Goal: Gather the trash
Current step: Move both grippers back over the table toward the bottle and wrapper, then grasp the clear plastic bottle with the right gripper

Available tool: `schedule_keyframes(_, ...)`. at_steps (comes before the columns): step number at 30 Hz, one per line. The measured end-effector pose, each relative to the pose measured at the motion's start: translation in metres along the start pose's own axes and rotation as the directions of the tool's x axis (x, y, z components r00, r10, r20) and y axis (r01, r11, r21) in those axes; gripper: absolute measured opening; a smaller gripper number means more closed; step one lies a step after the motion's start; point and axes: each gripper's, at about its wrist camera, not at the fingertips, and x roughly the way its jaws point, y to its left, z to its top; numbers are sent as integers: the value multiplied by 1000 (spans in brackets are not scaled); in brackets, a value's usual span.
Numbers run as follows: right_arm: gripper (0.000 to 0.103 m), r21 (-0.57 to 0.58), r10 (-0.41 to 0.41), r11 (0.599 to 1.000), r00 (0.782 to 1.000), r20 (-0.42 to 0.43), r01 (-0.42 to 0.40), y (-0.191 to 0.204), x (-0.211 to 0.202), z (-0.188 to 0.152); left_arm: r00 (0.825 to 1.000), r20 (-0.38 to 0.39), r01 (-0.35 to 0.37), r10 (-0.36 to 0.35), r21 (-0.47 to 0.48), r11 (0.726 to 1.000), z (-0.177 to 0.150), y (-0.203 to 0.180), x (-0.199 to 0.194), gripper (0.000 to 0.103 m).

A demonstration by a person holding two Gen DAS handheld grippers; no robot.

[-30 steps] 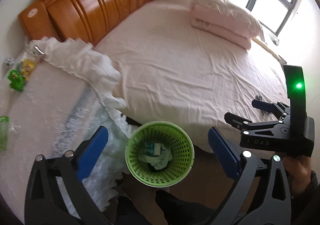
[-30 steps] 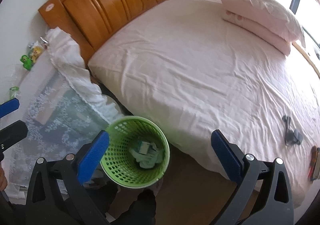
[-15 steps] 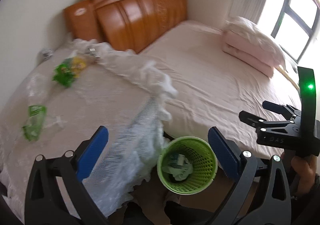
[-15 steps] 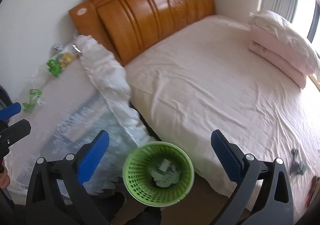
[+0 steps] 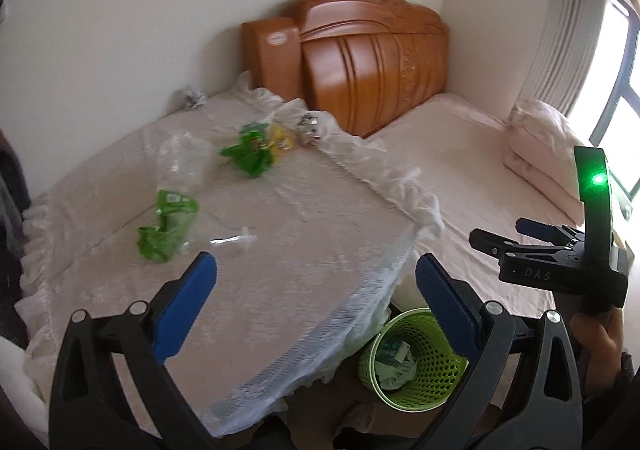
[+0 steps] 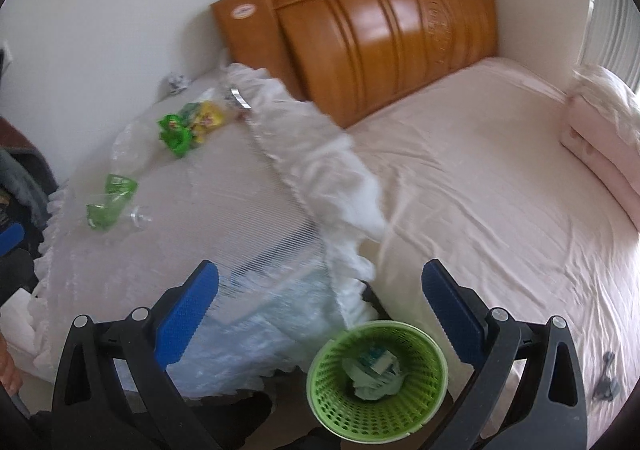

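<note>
A green mesh basket (image 5: 412, 362) (image 6: 376, 374) stands on the floor between the lace-covered table (image 5: 304, 250) and the bed, with crumpled paper and a small carton inside. Trash lies on the table: a crushed clear bottle with a green label (image 5: 166, 226) (image 6: 110, 201), green and yellow snack packets (image 5: 256, 145) (image 6: 188, 127), and a foil ball (image 5: 192, 95) (image 6: 176, 81) by the wall. My left gripper (image 5: 316, 290) hangs open over the table's near part, holding nothing. My right gripper (image 6: 320, 290) (image 5: 532, 238) is open and empty above the basket's left side.
A bed with a pink sheet (image 6: 480, 177), a wooden headboard (image 6: 380, 21) and stacked pillows (image 5: 544, 145) fills the right. A small dark object (image 6: 606, 374) lies on the sheet. A window (image 5: 624, 89) is far right. A hand (image 5: 596, 334) holds the right gripper.
Both views have swung up and to the left: the table and its trash now fill the left, and the basket has slid to the bottom right. Both grippers stay open.
</note>
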Motion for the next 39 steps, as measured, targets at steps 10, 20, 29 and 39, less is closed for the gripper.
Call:
schedule_keyframes(10, 101, -118, 106, 987, 993, -50, -111, 93, 39, 26, 998, -15, -63, 63, -54, 997, -10, 58, -9, 95)
schedule_keyframes(20, 101, -83, 200, 974, 972, -119, -211, 182, 92, 39, 987, -16, -163, 163, -63, 985, -17, 120, -24, 95)
schedule_keyframes(29, 101, -35, 143, 988, 981, -130, -148, 251, 122, 37, 983, -54, -183, 177, -124, 975, -20, 186, -17, 95)
schedule_keyframes(39, 101, -17, -15, 1000, 988, -152, 13, 276, 160, 30, 984, -6, -176, 176, -126, 976, -10, 236, 2, 95)
